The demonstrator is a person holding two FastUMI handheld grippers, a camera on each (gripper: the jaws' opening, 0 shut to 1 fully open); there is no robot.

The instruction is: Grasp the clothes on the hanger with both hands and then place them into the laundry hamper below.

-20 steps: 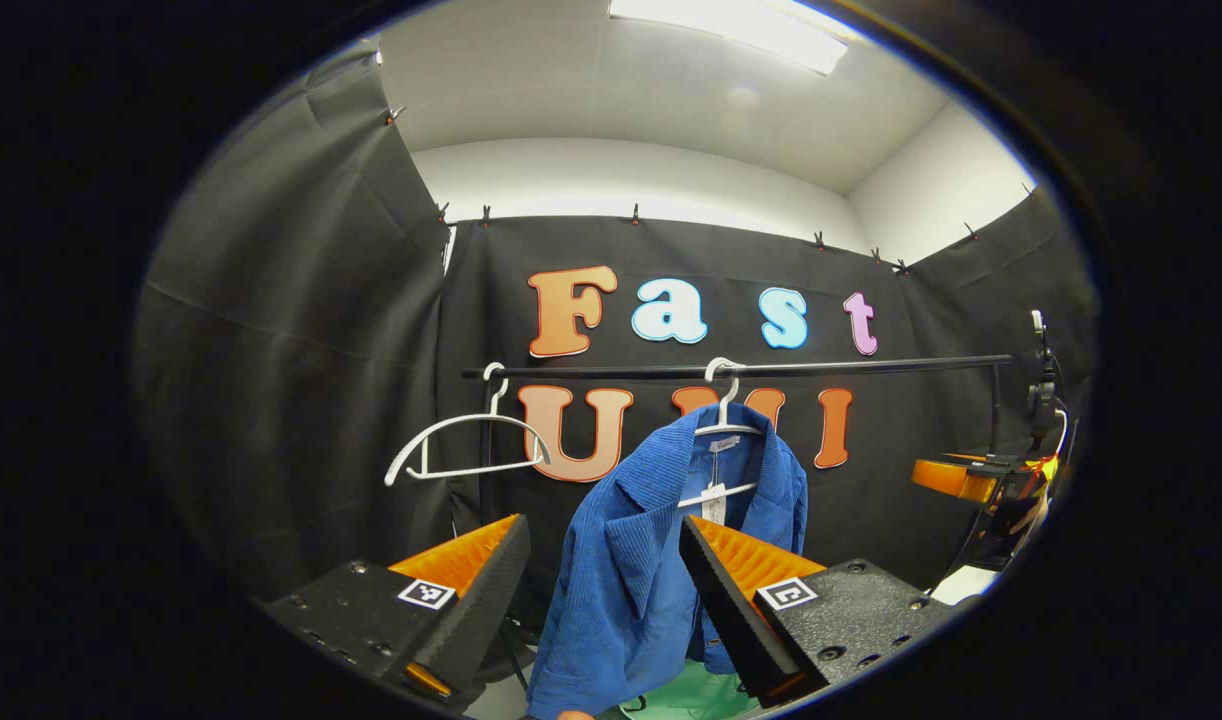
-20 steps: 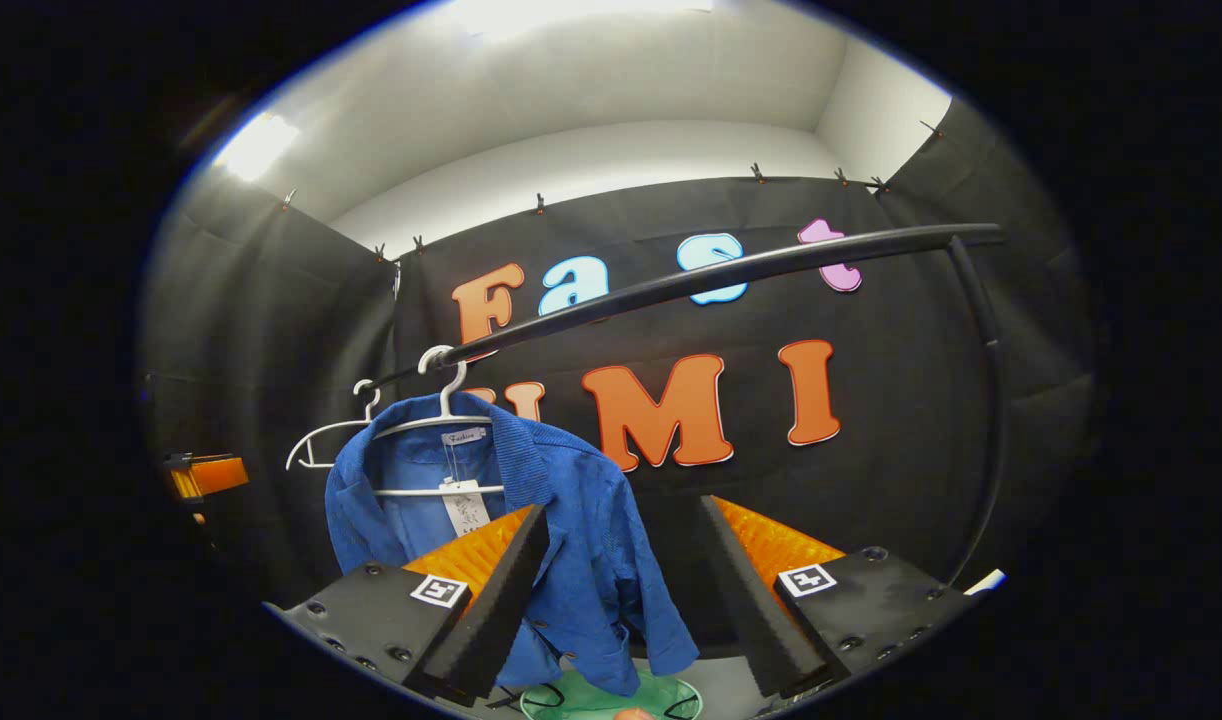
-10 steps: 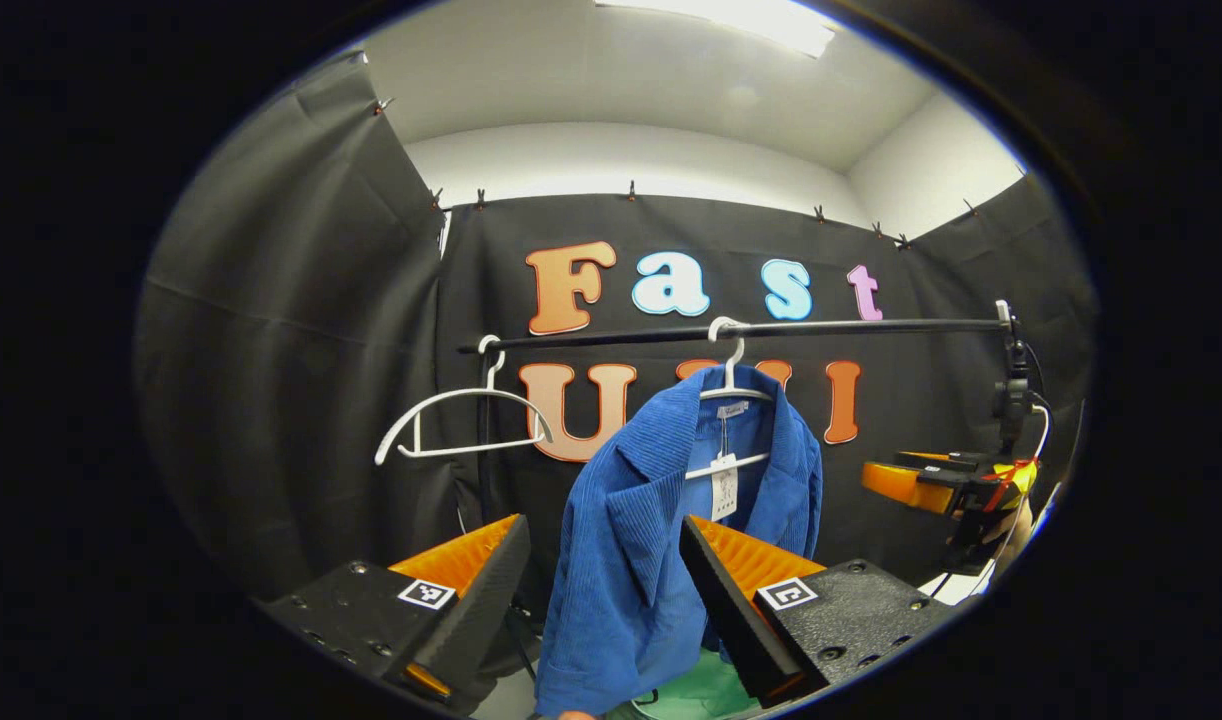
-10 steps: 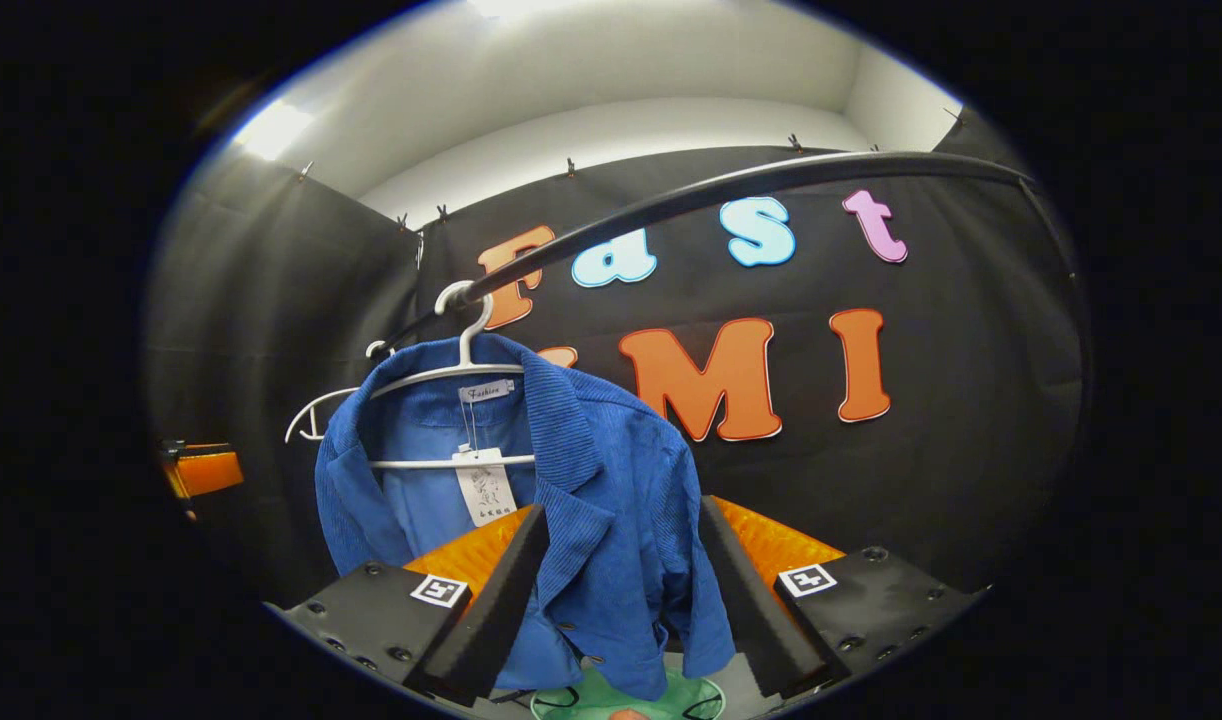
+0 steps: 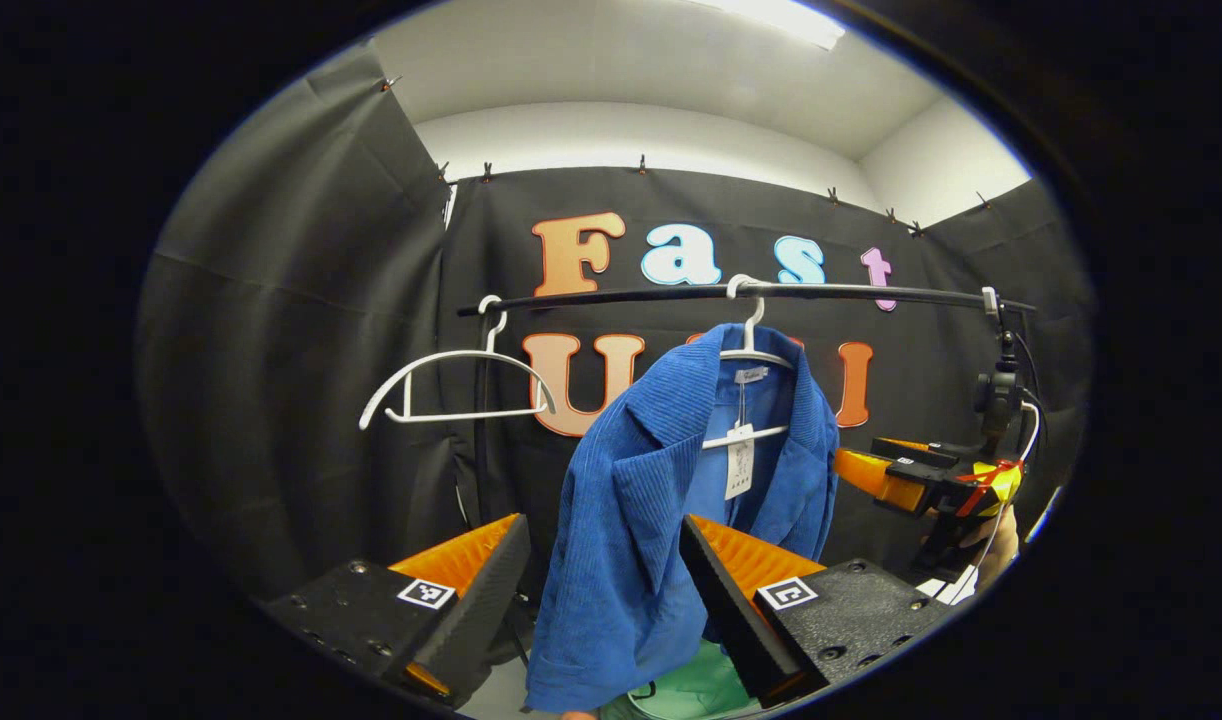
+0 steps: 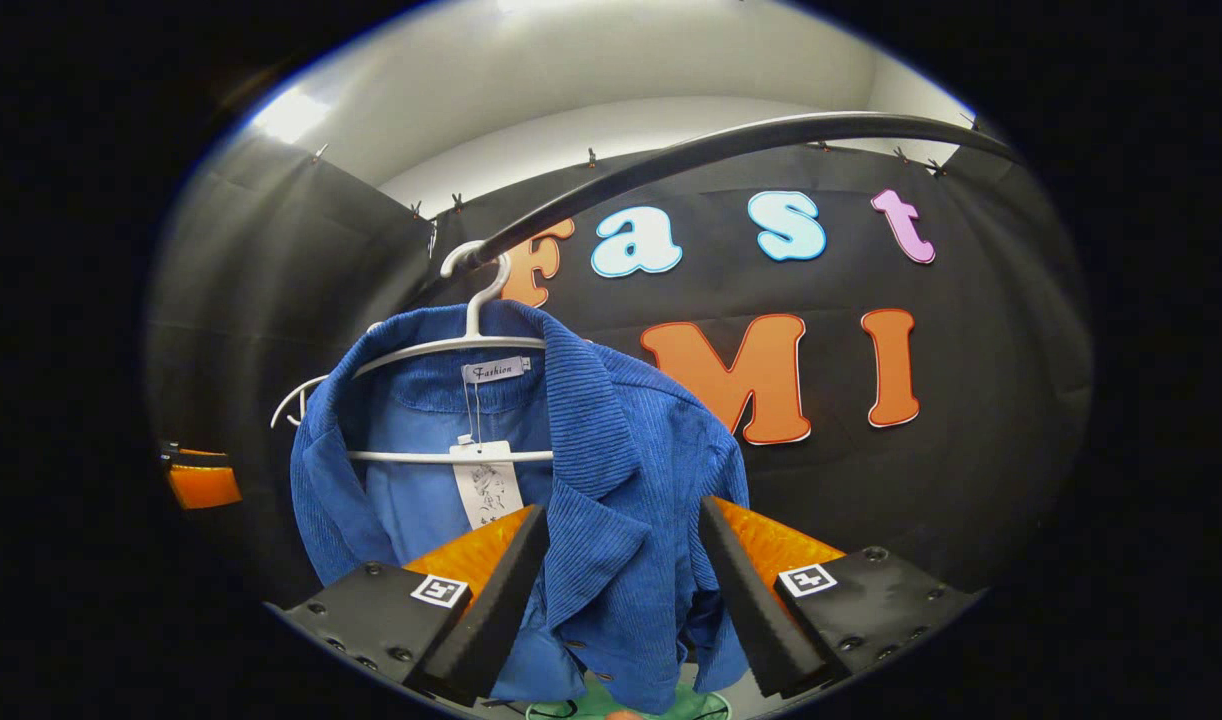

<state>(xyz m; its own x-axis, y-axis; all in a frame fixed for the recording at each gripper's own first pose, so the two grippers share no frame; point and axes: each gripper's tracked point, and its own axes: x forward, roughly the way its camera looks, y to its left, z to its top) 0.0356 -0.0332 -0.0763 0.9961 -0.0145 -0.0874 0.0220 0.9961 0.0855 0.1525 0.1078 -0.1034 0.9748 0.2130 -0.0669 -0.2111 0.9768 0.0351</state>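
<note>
Approach step: both grippers, left gripper (image 5: 603, 600) and right gripper (image 6: 623, 590), spread apart around the blue jacket (image 6: 611, 480); next they need to clamp it.

Rail (image 6: 731, 150) crosses overhead; jacket (image 6: 611, 500) fills the way ahead (perhaps touching tongs).

left gripper (image 5: 603, 600) | black screwed body | square tag markers | ridged fingers (image 5: 486, 600)

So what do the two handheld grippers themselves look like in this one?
Each gripper, left and right, has two wedge-shaped fingers with ribbed inner faces on black, bolted bases, each base bearing a small square black-and-white marker. In the left gripper view, the right gripper carries red and yellow tape and a white cable.
</note>
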